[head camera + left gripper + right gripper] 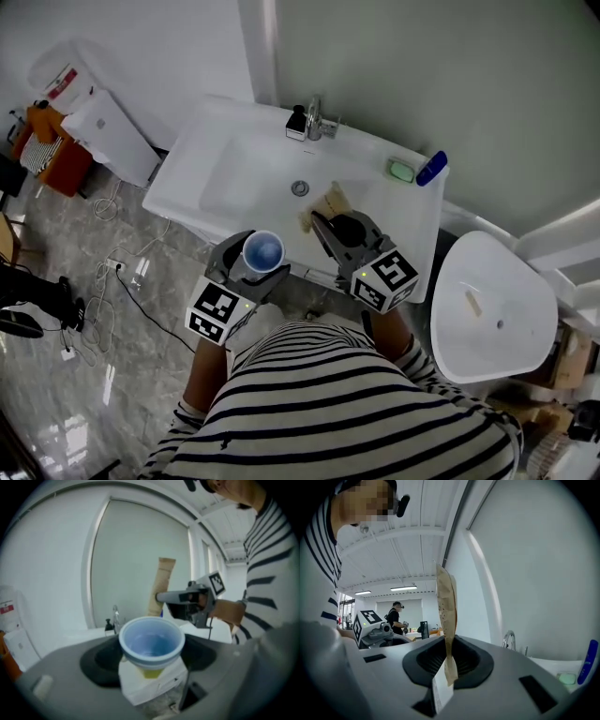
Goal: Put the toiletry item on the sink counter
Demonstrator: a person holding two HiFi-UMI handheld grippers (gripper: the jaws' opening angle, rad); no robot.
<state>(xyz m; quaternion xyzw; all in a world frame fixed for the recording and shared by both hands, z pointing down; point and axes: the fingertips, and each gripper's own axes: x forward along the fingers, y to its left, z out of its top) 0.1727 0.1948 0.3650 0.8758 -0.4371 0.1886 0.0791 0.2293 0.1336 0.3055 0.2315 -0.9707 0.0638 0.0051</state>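
Cup point(263, 251), pale blue with its mouth up, hangs in the air just in front of the sink's near edge. The left claw point(255, 262) is grasping it, jaws spread wide around its lower body, and it looks empty in the left gripper view. Its wall seems to narrow downward, so I judge a tilt or a slack grip could let it slide out and drop to the floor point(122, 375). Close beside it the right claw point(330, 223) is clenched on the bottom edge of a flat brown packet point(330, 200), which stands upright over the front of the basin point(234, 178). Pinched only by that edge, the packet may flop or slip and land near the drain point(300, 187), where it could get wet. The flat worktop point(403, 220) is only a narrow band around the bowl. Anything put down too near the inner rim could slide in, and too near the outer edge could topple off. The back is already taken by the tap point(315, 117), a dark bottle point(296, 122), a green soap point(402, 171) and a blue object point(431, 169), and a careless reach might knock them. With the two claws this close together, they could also bump each other.
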